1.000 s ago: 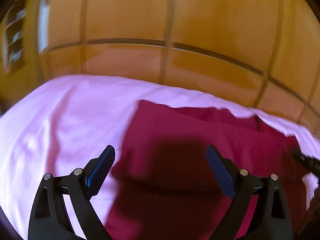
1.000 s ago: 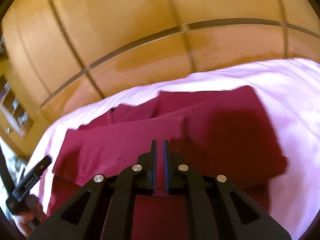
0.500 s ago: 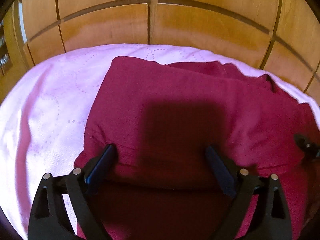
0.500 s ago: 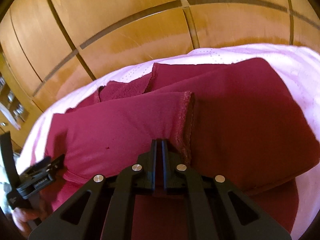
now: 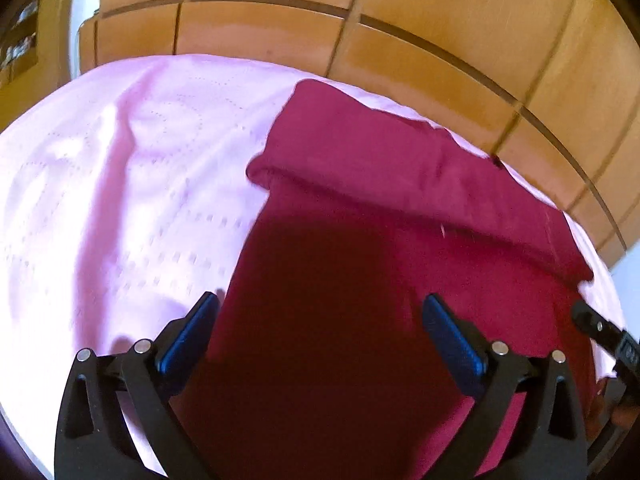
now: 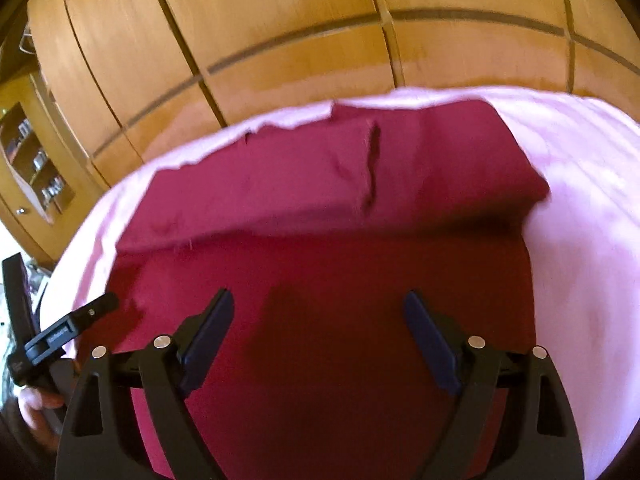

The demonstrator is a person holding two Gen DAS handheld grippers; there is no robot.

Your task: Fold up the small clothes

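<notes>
A dark red garment (image 5: 400, 280) lay on a pink quilted bedspread (image 5: 120, 200), ahead of and beneath both claws, with a wooden panelled wardrobe (image 5: 400, 20) beyond the bed. Its far part was doubled over toward the claws, forming a soft rolled edge across the cloth.

The left gripper (image 5: 318, 322) hung over the garment's near left edge, its jaws opening wide; the cloth lay below the gap, and the blue pads (image 5: 188, 336) pressed on nothing. The right gripper (image 6: 318, 322) hung over the near right part, its jaws also opening, clamping nothing.

Judging from this, the fold looked loose. The rolled edge seemed puffy rather than creased, so it could spring open or slide once left alone. A vertical hem ridge (image 6: 372, 164) on the folded layer looked uneven, which might leave the next fold crooked. Either open claw, dipping lower, could snag the top layer and drag it askew.
</notes>
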